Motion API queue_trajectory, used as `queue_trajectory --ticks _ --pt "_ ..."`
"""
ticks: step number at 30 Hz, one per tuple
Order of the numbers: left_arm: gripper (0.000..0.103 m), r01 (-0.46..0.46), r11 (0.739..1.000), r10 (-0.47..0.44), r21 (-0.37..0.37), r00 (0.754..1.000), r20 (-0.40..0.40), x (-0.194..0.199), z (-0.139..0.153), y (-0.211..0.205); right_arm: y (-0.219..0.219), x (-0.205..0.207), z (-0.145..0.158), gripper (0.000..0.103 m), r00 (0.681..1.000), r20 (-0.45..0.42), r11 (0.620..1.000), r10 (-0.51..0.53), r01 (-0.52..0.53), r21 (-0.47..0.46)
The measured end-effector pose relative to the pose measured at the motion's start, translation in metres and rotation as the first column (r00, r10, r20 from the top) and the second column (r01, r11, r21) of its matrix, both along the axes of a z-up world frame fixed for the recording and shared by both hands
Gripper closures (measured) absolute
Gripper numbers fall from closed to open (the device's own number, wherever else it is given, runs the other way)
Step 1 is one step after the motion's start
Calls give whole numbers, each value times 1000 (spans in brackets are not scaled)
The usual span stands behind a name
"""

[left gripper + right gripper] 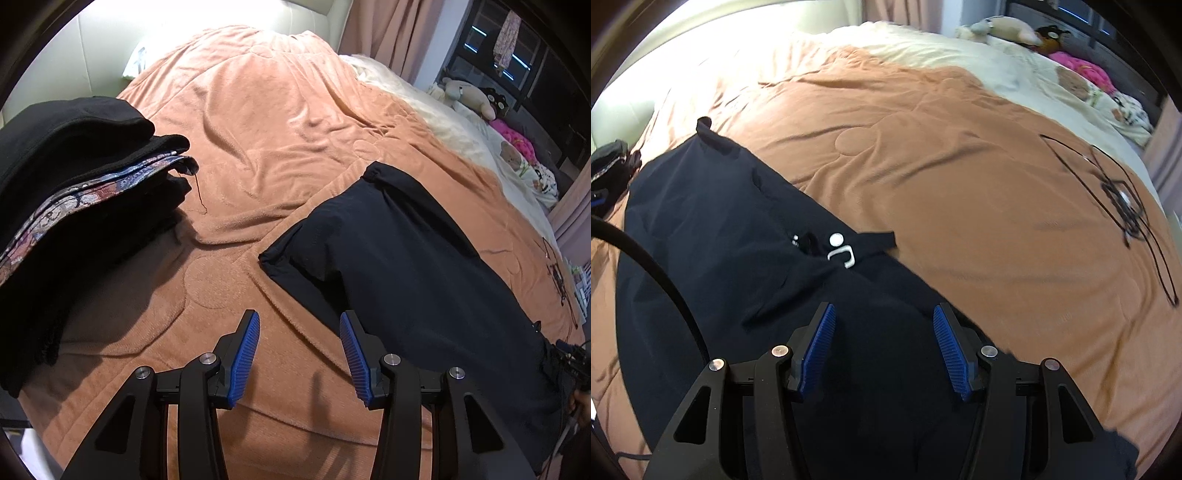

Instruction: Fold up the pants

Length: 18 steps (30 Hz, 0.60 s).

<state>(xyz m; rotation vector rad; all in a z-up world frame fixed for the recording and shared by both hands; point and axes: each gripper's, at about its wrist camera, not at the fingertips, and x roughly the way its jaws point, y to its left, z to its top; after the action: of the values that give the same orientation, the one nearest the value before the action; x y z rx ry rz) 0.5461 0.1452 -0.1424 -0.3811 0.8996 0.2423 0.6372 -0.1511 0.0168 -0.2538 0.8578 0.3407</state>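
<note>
Covering nearly all of both views is the bed (280, 122), spread with an orange blanket (258, 155) and, along its far side, a cream cover (960, 51). On the blanket I see the dark pants (417, 258) laid out long and flat, running from near my right tongs away toward the far left in the right wrist view; a white logo (842, 251) shows on them. A stack of folded clothes (74, 192), mostly black with one patterned layer, sits on the bed left of the pants and apart from them. Soft toys (472, 96) lie at the far edge. A thin black cord (1126, 206) loops on the blanket, right. My left tongs (299, 354) hang partly open over bare blanket just beside the pants, holding nothing. My right tongs (882, 350) stand partly open above the pants, empty; contact I cannot tell.
</note>
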Motion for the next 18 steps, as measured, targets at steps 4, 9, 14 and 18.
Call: queue_trajectory --ticks 4,9,14,18 --pt "55 -1 1000 2 4 1000 -9 3 -3 3 8 20 -8 58 999 -29 999 37 -38 -22" --pt "55 5 1000 -5 6 1000 -17 5 -6 6 19 30 -18 58 992 -74 994 103 -106 -34" --pt "55 8 1000 -8 -14 1000 -22 9 -11 7 27 38 -27 58 982 -122 988 143 -148 -33" --pt "55 -1 998 0 -55 1000 -19 19 -14 11 36 43 -35 64 979 -143 986 145 -155 -66"
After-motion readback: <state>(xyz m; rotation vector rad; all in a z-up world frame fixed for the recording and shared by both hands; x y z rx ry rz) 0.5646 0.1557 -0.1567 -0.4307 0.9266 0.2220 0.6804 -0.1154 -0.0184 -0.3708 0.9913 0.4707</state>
